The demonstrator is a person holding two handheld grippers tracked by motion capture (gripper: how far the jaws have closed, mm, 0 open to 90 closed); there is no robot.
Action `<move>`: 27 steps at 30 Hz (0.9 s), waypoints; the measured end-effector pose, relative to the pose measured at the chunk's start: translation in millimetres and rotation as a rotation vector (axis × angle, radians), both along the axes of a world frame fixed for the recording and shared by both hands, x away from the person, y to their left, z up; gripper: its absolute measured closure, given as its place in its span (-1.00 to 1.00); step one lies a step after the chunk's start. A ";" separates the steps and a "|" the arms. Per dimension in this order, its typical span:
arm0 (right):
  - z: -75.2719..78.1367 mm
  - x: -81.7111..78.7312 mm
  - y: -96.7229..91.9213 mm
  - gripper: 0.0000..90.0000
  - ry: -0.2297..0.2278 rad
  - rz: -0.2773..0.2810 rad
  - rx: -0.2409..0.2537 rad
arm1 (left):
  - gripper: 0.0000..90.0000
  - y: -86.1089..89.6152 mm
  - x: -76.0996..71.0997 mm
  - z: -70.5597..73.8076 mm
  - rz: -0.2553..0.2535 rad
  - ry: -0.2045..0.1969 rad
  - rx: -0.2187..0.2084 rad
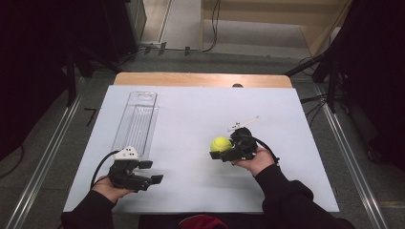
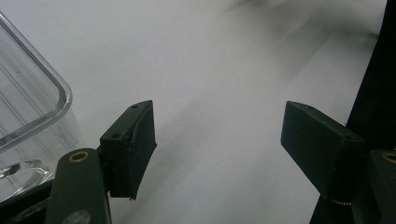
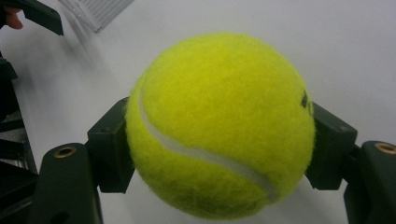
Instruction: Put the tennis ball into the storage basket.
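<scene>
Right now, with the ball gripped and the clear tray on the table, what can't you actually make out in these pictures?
- Black print on the tennis ball: right gripper view, curves out of sight round its side.
- Clear tray: left gripper view, cut off by the left edge.
- Small dark thing at the table's far edge: high view, too small to identify.
- Whether the ball touches the table: high view, unclear.

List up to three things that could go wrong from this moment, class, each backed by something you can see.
1. The right gripper holds the tennis ball by two small pads on its round, fuzzy sides; it might slip out and roll across the table.
2. The clear tray is narrow, so a ball dropped there could strike its rim and bounce off.
3. The open left gripper sits beside the tray's near end and could nudge it.
</scene>
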State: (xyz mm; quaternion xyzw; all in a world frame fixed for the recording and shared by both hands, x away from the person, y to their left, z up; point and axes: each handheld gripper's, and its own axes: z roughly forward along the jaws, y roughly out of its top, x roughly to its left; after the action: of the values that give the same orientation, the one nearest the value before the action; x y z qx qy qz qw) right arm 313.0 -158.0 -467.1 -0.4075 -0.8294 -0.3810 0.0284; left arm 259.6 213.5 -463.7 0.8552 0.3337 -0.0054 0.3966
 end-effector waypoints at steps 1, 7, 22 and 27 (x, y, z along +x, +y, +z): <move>0.0 0.0 0.0 -0.48 0.000 0.000 0.000 | -0.40 -0.2 -0.3 0.0 0.000 -0.002 -0.005; 0.4 1.9 8.1 -0.48 0.009 0.009 -0.001 | -0.40 -0.1 0.1 0.1 0.000 -0.003 -0.001; 2.6 9.7 26.9 -0.48 0.001 0.023 0.007 | -0.40 -0.5 0.1 -0.1 -0.003 -0.003 -0.002; 4.6 12.1 30.3 -0.48 -0.009 0.028 0.010 | -0.40 0.3 0.5 -0.1 0.000 -0.002 -0.004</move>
State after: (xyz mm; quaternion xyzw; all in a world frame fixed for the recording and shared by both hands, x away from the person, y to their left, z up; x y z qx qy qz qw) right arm 325.2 -127.7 -462.6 -0.3940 -0.8332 -0.3866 0.0322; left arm 260.2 213.8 -463.8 0.8544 0.3333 -0.0054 0.3986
